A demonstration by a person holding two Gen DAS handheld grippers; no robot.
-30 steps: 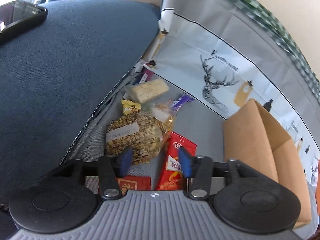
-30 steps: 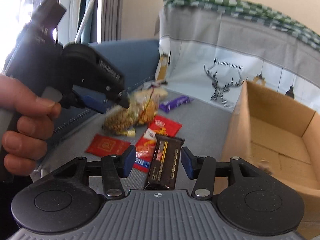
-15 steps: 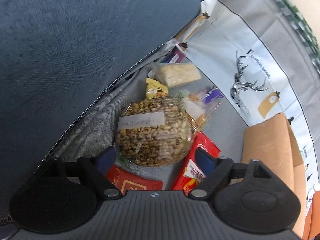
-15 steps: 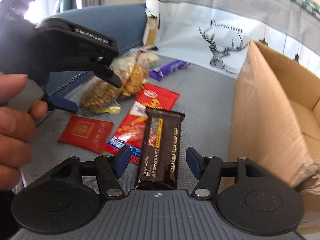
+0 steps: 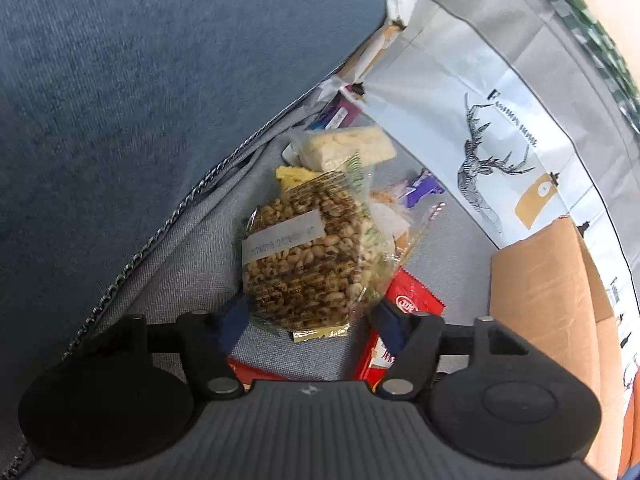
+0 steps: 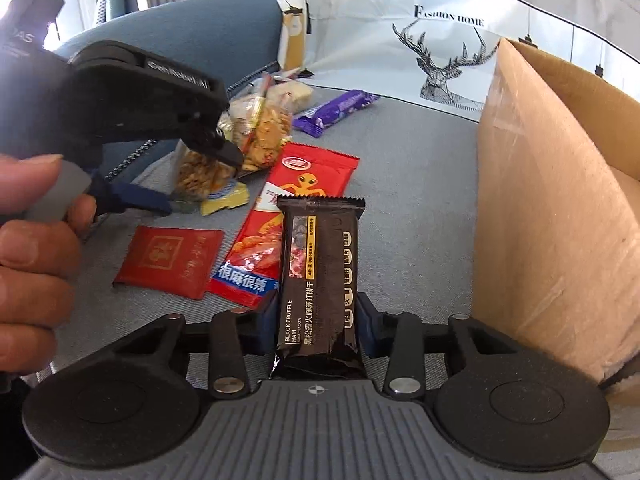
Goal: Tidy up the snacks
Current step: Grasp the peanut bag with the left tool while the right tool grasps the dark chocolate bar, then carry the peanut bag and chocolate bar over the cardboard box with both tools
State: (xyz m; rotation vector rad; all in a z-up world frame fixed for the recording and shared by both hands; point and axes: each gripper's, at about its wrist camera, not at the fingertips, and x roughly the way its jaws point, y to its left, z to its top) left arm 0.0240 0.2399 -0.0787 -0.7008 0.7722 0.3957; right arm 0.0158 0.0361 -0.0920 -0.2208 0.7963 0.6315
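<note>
Grey sofa seat cushion (image 6: pixel 408 184) carried the snacks, with a blue back cushion (image 5: pixel 140 80) at its far-left edge and a deer-print cloth (image 6: pixel 400 40) along the far edge. An open cardboard box (image 6: pixel 560 184) stood at the right edge of the seat.

My right gripper (image 6: pixel 316 320) was closed on the near end of a dark black-truffle-ham cracker pack (image 6: pixel 320 264), blue pads touching both long sides. The pack's long axis ran straight ahead along the fingers. The box wall lay just to the right of it, so I judged the right hand nearer the box and the next move a lift over that wall.

My left gripper (image 5: pixel 308 316) was wide open, straddling the near end of a clear bag of puffed grains (image 5: pixel 304 256). One pad seemed to touch the bag's left edge; the other stood apart. Nothing was held yet.

Around it: a red alien-print snack packet (image 6: pixel 296 216) beside the right pad, a flat red pouch (image 6: pixel 172 260) nearer me, a pale cracker pack (image 5: pixel 344 148) and a purple bar (image 6: pixel 336 110) toward the far edge. The neighbouring clear snack bag (image 6: pixel 260 132) touched the grain bag and could drag with it.
</note>
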